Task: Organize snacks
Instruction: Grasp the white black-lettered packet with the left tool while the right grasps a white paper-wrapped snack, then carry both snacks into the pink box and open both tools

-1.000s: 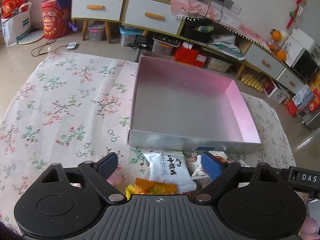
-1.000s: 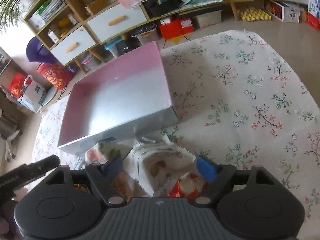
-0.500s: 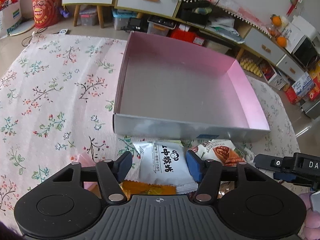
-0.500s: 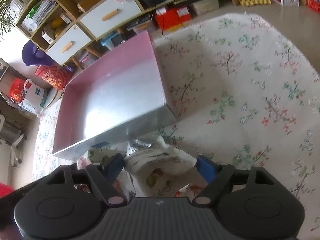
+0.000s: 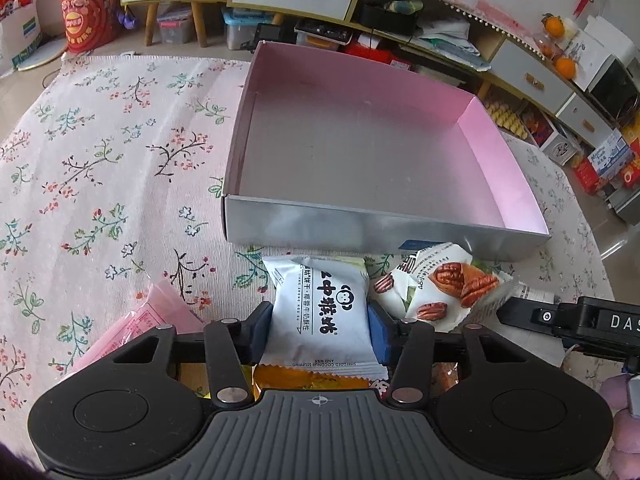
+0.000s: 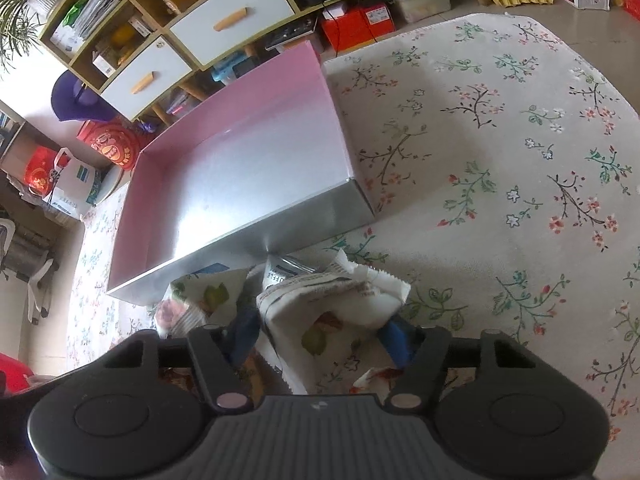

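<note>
Both grippers had closed in on the snack pile since a second earlier, when their blue pads stood wide of the packets; the left gripper, its jaws just narrowed, now clasped a glossy white pillow-shaped packet printed with bold black characters, one pad against each side; the right gripper, also just narrowed, pinched a crinkled white wrapper with leaf prints between its pads (the left pad partly hidden behind the paper). The left camera's view had also drawn nearer to the pile, so the packets filled more of its lower half. The snacks lay heaped on the floral tablecloth, a woven cream fabric with small sprigs, just in front of the near wall of the shallow rectangular box; that box, silver and reflective outside, matt pink on its inner walls, held nothing. To the right of the held packet sat a puffy white pecan packet with serrated ends; an orange wrapper showed beneath the held one, and a flat pink sachet lay to its left. The right gripper's black body reached in from the right edge of the left camera's view.
</note>
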Tool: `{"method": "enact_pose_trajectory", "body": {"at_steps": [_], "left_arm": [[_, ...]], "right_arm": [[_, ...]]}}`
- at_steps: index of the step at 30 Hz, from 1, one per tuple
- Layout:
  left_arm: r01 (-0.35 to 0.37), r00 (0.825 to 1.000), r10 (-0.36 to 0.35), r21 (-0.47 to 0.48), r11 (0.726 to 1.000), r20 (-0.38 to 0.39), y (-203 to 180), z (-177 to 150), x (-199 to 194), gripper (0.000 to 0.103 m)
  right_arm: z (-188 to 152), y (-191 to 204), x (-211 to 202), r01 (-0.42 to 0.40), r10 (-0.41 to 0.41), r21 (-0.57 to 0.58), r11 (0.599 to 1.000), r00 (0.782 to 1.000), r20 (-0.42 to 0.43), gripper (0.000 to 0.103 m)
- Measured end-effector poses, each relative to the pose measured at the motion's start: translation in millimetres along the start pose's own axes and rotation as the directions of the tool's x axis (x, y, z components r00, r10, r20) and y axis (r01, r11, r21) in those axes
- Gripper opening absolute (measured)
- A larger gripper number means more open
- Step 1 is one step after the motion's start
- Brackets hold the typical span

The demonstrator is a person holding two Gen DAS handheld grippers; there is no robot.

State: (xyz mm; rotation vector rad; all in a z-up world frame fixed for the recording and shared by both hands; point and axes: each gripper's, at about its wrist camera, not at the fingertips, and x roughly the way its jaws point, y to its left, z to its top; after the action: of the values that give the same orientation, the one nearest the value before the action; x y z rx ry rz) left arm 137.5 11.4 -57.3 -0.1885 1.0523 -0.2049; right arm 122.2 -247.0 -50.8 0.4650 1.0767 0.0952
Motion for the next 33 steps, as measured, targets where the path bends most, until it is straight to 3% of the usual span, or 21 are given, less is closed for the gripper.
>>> {"method": "enact_pose_trajectory", "body": {"at_steps": [22, 33], "left_arm": [[0.038, 0.996, -0.035, -0.037, 0.999, 0.08, 6, 11, -37, 0.045], [0.017, 0.988, -0.011, -0.039, 0.999, 0.151, -1, 21, -59, 0.045]], "right_arm": [[6, -5, -35, -0.033, 0.031, 0.046, 0.998, 0.998, 0.059, 0.043], [17, 3, -53, -0.081, 0.071, 0.086, 0.993, 0.99, 0.118, 0.043]]}}
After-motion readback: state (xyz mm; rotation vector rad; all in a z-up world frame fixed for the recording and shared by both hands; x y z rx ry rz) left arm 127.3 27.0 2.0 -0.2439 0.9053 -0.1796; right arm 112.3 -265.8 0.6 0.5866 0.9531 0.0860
